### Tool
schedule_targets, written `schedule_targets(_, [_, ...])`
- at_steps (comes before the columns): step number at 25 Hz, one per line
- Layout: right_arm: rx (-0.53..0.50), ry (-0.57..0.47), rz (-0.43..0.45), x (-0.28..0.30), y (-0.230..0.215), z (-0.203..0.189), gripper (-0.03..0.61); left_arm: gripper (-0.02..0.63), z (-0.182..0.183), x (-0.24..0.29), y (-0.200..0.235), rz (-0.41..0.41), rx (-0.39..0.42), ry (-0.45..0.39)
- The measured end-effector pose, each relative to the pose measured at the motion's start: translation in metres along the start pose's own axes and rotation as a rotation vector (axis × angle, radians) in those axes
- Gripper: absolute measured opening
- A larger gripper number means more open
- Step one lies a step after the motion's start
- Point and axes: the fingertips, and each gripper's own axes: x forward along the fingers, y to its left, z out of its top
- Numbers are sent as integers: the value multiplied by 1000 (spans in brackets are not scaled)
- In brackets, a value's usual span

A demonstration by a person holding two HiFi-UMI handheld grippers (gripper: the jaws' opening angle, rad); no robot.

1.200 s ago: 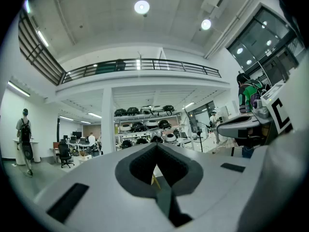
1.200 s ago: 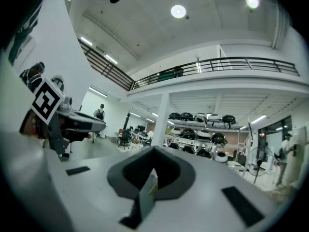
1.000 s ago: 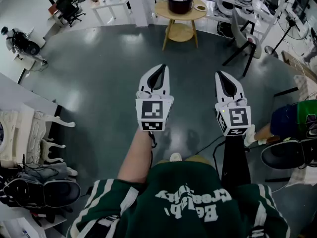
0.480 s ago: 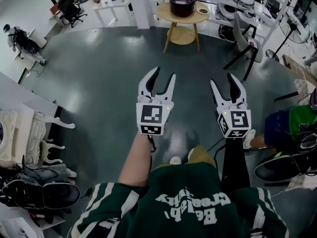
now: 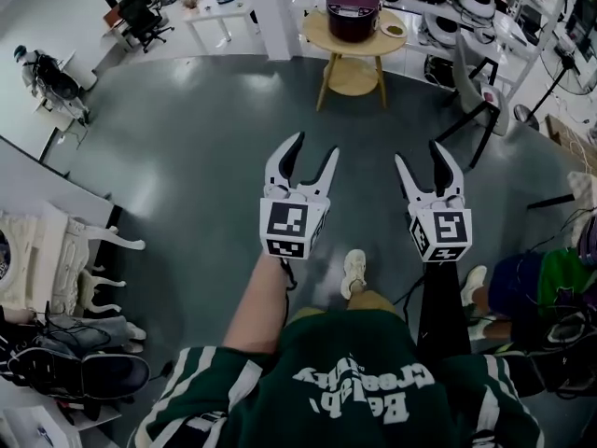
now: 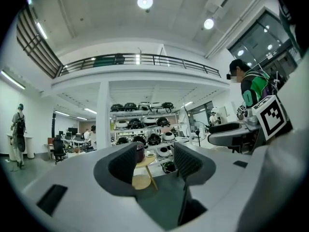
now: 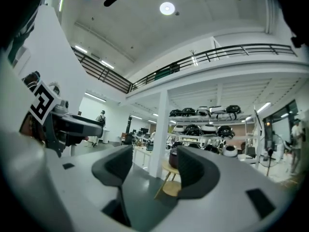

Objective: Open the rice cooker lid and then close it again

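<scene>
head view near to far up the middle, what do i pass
green sweatshirt, white shoe, left gripper and right gripper side by side, grey floor, round wooden table with the rice cooker on it

Sweatshirt (image 5: 364,381) print: we saw white lettering, upside down, but could not read it surely.
Cubes on left gripper (image 5: 313,149) and right gripper (image 5: 420,155): we found square markers only, no words.
</scene>
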Motion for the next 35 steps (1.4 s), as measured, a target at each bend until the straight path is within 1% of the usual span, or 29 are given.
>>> schedule_targets(3, [-6, 0, 24, 36, -20, -3, 298, 230, -3, 38, 10, 19, -4, 11])
schedule_targets(6, [9, -4, 45, 71, -44, -6, 302, 232, -3, 75, 17, 33, -4, 20])
schedule_targets(9, [15, -5, 70, 101, -59, -11, 305, 232, -5, 105, 24, 42, -1, 29])
schedule_targets(13, [20, -2, 95, 136, -86, -17, 307, 236, -6, 150, 31, 56, 4, 47])
schedule_targets(17, [36, -15, 95, 160, -113, -19, 307, 241, -1, 187, 35, 52, 16, 40])
schedule_targets(24, [50, -13, 80, 187, -147, -30, 301, 265, 4, 229, 32, 26, 11, 29])
schedule_targets(32, [47, 13, 92, 214, -160, -44, 293, 265, -7, 255, 41, 39, -3, 38])
schedule_targets(35, [43, 26, 102, 224, -157, -48, 279, 265, -10, 261, 49, 43, -2, 44])
